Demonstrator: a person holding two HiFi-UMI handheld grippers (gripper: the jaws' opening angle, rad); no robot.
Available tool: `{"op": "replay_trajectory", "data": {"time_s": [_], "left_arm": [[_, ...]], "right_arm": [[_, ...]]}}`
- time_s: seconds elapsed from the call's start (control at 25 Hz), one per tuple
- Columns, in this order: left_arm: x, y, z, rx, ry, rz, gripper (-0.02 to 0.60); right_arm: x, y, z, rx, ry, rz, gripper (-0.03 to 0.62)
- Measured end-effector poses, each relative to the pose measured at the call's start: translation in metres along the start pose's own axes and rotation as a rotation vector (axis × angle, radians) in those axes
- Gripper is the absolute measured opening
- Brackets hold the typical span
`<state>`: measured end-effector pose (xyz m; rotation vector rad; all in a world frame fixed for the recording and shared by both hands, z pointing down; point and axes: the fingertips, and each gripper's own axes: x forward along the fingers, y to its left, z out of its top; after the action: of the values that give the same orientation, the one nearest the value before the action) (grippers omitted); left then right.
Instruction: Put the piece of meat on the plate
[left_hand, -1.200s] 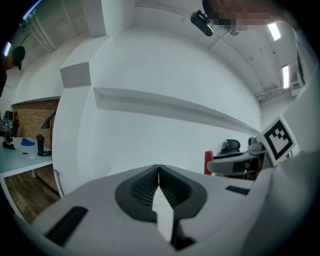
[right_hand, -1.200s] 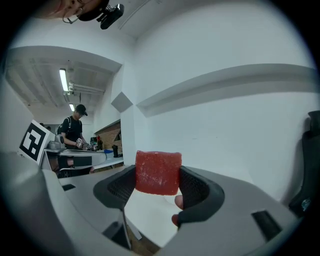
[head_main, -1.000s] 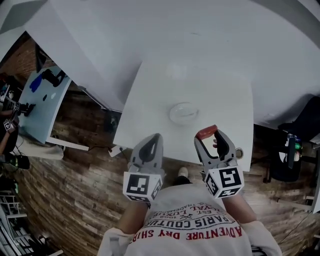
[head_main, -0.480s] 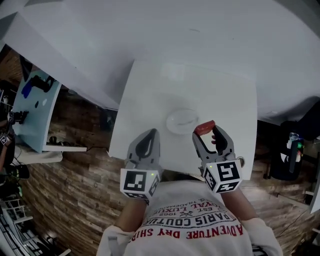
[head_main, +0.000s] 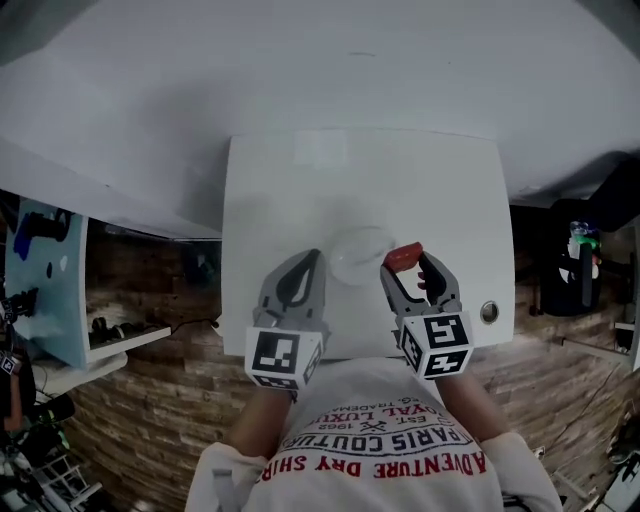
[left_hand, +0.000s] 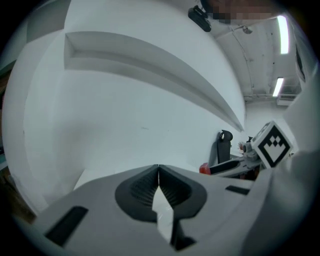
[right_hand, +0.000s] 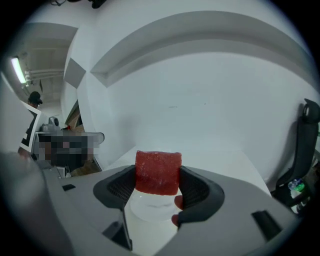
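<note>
- White backdrop (head_main: 330, 70): plain, curves up behind the far edge of the tabletop and fills the top of the head view
- Floor (head_main: 150, 410): dark wood planks, seen either side of the person
- Tabletop (head_main: 280, 180): white and square, with its near edge at the person's body
- Person: standing at the near edge, in a white shirt (head_main: 380, 455) with red print, one arm out to each tool
- Left hand-held gripper (head_main: 310, 258): over the near-left part of the tabletop, just left of the plate; its own view shows the ribbed jaws pressed together at the tips with nothing between them; marker cube (head_main: 283, 360) at its rear
- Right hand-held gripper (head_main: 410, 268): over the near-right part of the tabletop, jaws clamped on the piece of meat from both sides; marker cube (head_main: 437, 345) at its rear
- Plate (head_main: 355, 255): clear, round, bare, lying on the tabletop between the two tools; in the right gripper view it shows low between the jaws, beneath the meat
- Piece of meat (head_main: 403, 256): red, blocky, held off the tabletop at the plate's right rim, not resting on the plate
- Round metal fitting (head_main: 489, 312): set in the tabletop near its right edge, well apart from the plate
</note>
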<state>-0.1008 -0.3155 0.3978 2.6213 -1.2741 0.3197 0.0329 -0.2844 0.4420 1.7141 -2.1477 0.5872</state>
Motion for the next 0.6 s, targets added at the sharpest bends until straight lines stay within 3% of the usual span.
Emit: {"op": "replay_trajectory", "data": {"time_s": [0.24,0.6], "left_arm": [[0.019,0.019,-0.041,-0.033,0.099,-0.045,0.008],[0.032,0.032,-0.102,-0.101,0.221,-0.064,0.008]], "right_arm": [[0.040,0.006,-0.039,0.021,0.141,-0.029,0.278],[0.091,0.013,-0.107,0.002,0.349,-0.007,0.278]]}}
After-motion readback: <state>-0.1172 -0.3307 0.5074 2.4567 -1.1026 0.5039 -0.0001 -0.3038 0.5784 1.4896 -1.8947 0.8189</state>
